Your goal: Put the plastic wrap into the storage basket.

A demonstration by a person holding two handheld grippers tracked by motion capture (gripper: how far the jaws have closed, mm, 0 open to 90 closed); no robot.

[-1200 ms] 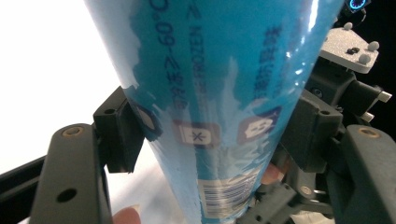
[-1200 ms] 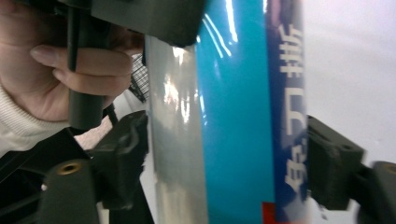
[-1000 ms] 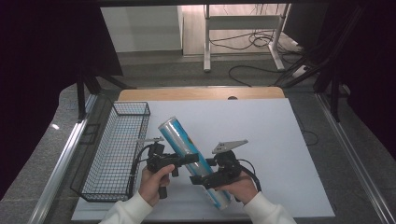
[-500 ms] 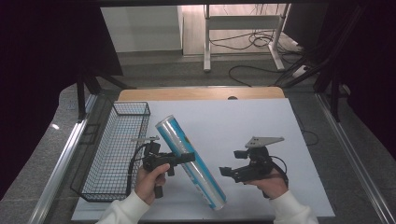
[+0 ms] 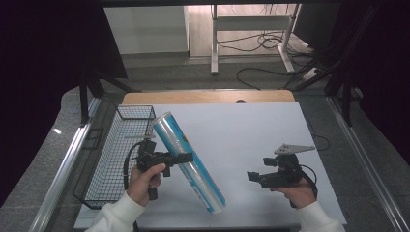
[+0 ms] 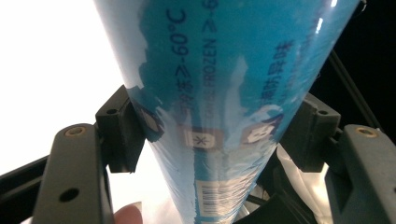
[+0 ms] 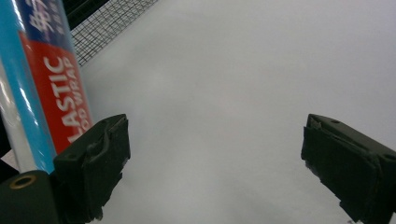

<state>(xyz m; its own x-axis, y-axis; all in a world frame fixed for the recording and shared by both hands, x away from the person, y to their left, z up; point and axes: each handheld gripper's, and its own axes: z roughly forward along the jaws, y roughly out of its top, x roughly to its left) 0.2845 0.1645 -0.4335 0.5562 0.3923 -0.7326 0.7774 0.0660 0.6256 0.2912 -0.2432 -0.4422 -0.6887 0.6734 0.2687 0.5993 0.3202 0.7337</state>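
A long blue roll of plastic wrap [image 5: 188, 162] slants over the white table, its upper end toward the wire basket [image 5: 117, 145] and its lower end near the front edge. My left gripper [image 5: 183, 157] is shut on the roll's middle; in the left gripper view both pads press the blue roll [image 6: 224, 98]. My right gripper [image 5: 251, 176] hangs to the right, apart from the roll, jaws spread wide and holding nothing. The right gripper view has the roll [image 7: 42, 88] at its left edge, with a red label, beyond the open jaws [image 7: 212, 154].
The black wire basket [image 7: 112, 25] stands along the table's left side. White table surface [image 5: 251, 130] stretches behind and between the grippers. A wooden strip [image 5: 208, 96] edges the far side. Cables and a desk frame lie on the floor beyond.
My right gripper has let go of the roll's lower end and moved off to the right, open. The left gripper still holds the roll, which has shifted slightly.
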